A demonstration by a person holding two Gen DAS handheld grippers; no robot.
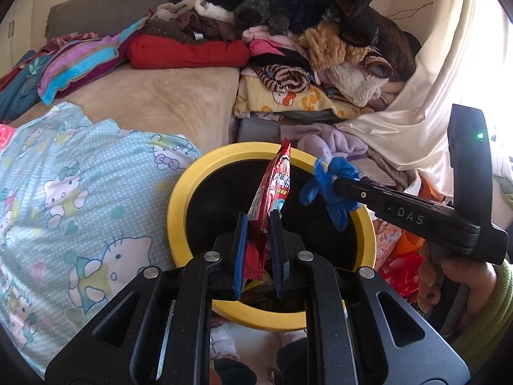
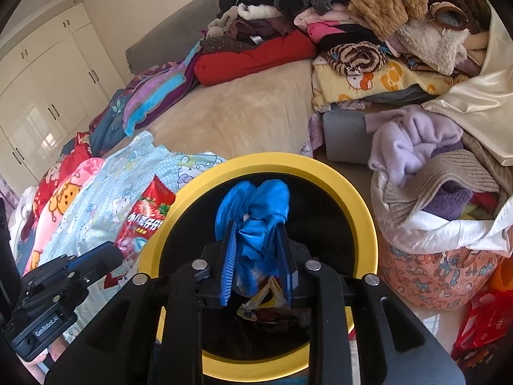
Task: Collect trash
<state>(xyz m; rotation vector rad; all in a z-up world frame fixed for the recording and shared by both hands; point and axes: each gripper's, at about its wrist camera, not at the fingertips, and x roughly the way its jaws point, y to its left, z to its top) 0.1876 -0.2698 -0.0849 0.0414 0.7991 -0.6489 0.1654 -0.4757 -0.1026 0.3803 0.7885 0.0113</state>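
Left tongs [image 1: 258, 224], nearest the lens, clenched on red snack wrapper [image 1: 272, 189], held upright over yellow-rimmed bin [image 1: 174, 205]; wrapper's lower end hangs w/in the bin mouth. Right of it, right tongs [image 2: 256, 240] hold crumpled blue glove [image 2: 253, 205] over same bin, pads still touching it. Bed [image 1: 166, 96] lies beyond bin. Step, as judged: drop-off. Next: part both tongs so items fall in, then lift clear.

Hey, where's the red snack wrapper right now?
The red snack wrapper is pinched in the left gripper, held over the yellow-rimmed bin, left of the blue glove in the right gripper.
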